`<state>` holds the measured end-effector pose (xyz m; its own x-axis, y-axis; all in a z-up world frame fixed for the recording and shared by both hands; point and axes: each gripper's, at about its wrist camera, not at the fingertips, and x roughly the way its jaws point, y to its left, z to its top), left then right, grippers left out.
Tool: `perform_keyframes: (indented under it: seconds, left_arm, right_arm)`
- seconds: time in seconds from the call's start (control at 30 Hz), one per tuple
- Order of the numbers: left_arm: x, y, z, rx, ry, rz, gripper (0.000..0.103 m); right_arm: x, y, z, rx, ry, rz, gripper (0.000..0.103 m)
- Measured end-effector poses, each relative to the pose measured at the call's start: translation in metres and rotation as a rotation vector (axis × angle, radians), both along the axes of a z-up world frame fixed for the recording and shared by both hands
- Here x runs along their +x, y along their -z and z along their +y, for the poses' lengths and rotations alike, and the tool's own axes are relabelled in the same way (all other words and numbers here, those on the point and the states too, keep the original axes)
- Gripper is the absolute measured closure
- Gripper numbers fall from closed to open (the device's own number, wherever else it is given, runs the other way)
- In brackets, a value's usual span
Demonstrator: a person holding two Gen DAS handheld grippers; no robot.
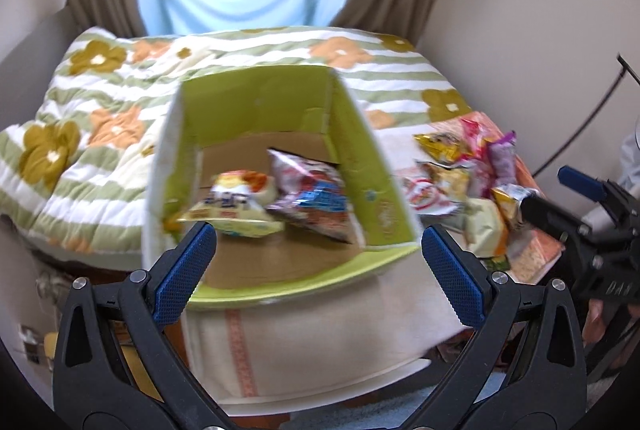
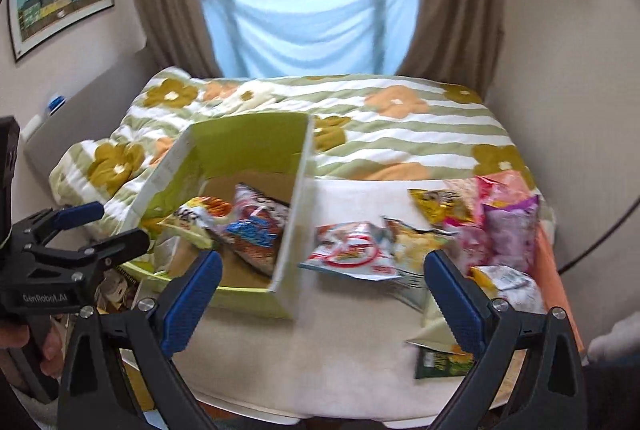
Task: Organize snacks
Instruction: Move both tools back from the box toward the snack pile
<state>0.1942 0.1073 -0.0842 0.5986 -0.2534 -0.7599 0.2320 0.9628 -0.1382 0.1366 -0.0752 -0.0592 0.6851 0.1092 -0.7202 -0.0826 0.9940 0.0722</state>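
A green cardboard box (image 1: 360, 134) (image 2: 248, 142) stands open on a cream cloth. Inside lie a yellow-white snack bag (image 1: 236, 206) (image 2: 192, 218) and a red-blue snack bag (image 1: 316, 198) (image 2: 256, 226). A pile of snack bags (image 1: 464, 166) (image 2: 472, 226) lies right of the box. My left gripper (image 1: 318, 262) is open and empty over the box's near edge. My right gripper (image 2: 322, 290) is open and empty above the cloth, just before a red-white bag (image 2: 352, 246). Each gripper also shows in the other's view: the right one (image 1: 560, 198), the left one (image 2: 104, 226).
The box and snacks rest on a cream cloth (image 2: 340, 350) at the near end of a bed with a floral striped quilt (image 2: 400, 134). A dark green packet (image 2: 444, 362) lies near the cloth's front edge. Curtains and a window stand behind.
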Motion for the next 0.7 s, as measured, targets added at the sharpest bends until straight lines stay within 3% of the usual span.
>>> perform_keyframes:
  seconds: [0.3,0.57,0.7]
  left_arm:
    - [-0.014,0.004,-0.1,0.014,-0.008,0.007,0.001]
    - [-0.021,0.045,-0.203,0.026,-0.01,0.085,0.001]
    - [-0.024,0.073,-0.237,0.003,0.013,0.159,0.001]
  right_arm:
    - [-0.019,0.002,-0.109,-0.011,0.048,0.001,0.002]
    - [-0.021,0.037,-0.194,0.01,-0.065,0.098,0.002]
    - [-0.017,0.061,-0.214,0.015,-0.144,0.131,0.002]
